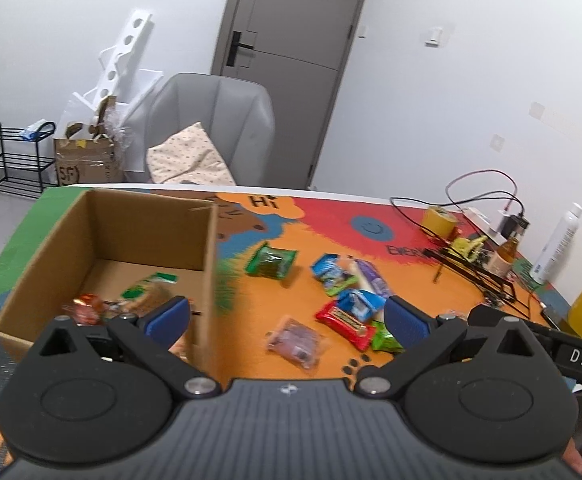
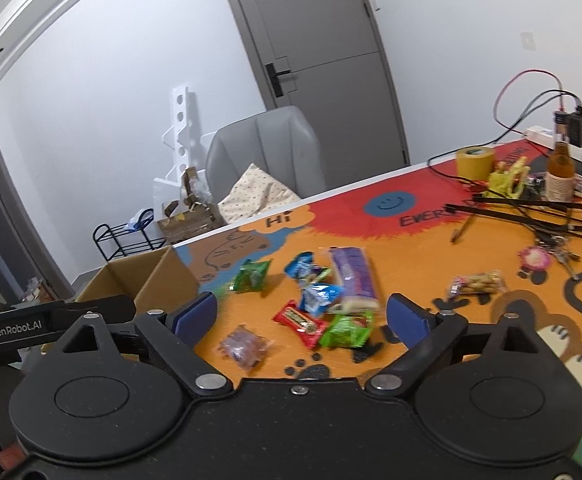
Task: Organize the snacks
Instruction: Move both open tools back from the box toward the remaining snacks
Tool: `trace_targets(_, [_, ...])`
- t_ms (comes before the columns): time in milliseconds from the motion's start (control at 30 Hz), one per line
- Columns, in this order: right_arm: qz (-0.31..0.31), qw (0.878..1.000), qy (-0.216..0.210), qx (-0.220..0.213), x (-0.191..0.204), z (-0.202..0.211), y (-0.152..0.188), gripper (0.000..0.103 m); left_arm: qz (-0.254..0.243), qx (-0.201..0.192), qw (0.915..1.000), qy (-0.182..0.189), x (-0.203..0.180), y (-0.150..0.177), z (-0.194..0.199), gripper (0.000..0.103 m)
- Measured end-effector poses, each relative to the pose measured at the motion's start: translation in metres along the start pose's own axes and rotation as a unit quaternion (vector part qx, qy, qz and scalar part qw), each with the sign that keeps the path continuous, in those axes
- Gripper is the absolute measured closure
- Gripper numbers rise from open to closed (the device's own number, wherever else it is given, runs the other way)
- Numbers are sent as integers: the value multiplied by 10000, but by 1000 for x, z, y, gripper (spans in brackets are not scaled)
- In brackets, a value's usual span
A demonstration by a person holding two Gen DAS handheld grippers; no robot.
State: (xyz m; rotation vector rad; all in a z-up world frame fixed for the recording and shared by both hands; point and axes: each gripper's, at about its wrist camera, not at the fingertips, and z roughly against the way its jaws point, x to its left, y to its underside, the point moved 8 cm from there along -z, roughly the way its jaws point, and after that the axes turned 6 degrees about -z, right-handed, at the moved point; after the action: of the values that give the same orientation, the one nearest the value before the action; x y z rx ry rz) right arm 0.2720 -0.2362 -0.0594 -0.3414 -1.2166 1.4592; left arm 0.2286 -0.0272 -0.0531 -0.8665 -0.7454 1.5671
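A cardboard box (image 1: 71,236) stands open on the left of the colourful mat (image 1: 251,356); an orange-red packet (image 1: 87,308) and a green-and-brown packet (image 1: 149,294) lie inside. Loose snacks lie to its right: a green packet (image 2: 251,276), two blue packets (image 2: 305,268), a purple pack (image 2: 353,276), a red bar (image 2: 301,322), a lime packet (image 2: 347,332), a clear packet (image 2: 245,344) and a peanut packet (image 2: 477,284). My left gripper (image 1: 287,320) is open over the box's right wall, holding nothing. My right gripper (image 2: 301,318) is open above the snack pile, empty.
At the far right of the table are a yellow tape roll (image 2: 475,160), a brown bottle (image 2: 561,172), a black wire frame (image 2: 531,210), cables, keys (image 2: 547,258) and a pencil (image 2: 463,228). A white spray bottle (image 1: 557,244) stands there too. A grey chair (image 1: 215,128) sits behind.
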Motion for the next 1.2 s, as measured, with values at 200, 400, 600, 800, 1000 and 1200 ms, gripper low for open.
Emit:
trace_targets(200, [-100,9998,141,-35,-23,10,-1,10,-100,59,9998,147,-22,3,-7,0])
trace_targets(400, [-179,9995,259,-42,-42,13,-1,10,-140,110,9995,248,-37,7,-13,0])
trace_targets(600, [-274,9988,394,-25,-61,13,2,10,-139,219,9991,324,-45,14,-23,1])
trace_targets(800, [-362,9982,480,75,-78,4,9,10,-62,273,9990,341,-47,22,-37,1])
trace_targets(1000, [-425,9978,471,183,-87,-9,14,13,-104,389,9987,327,-50,30,-56,3])
trace_targets(1200, [-513,9971,462,319,-95,-25,19,17,-131,469,9984,283,-48,36,-74,7])
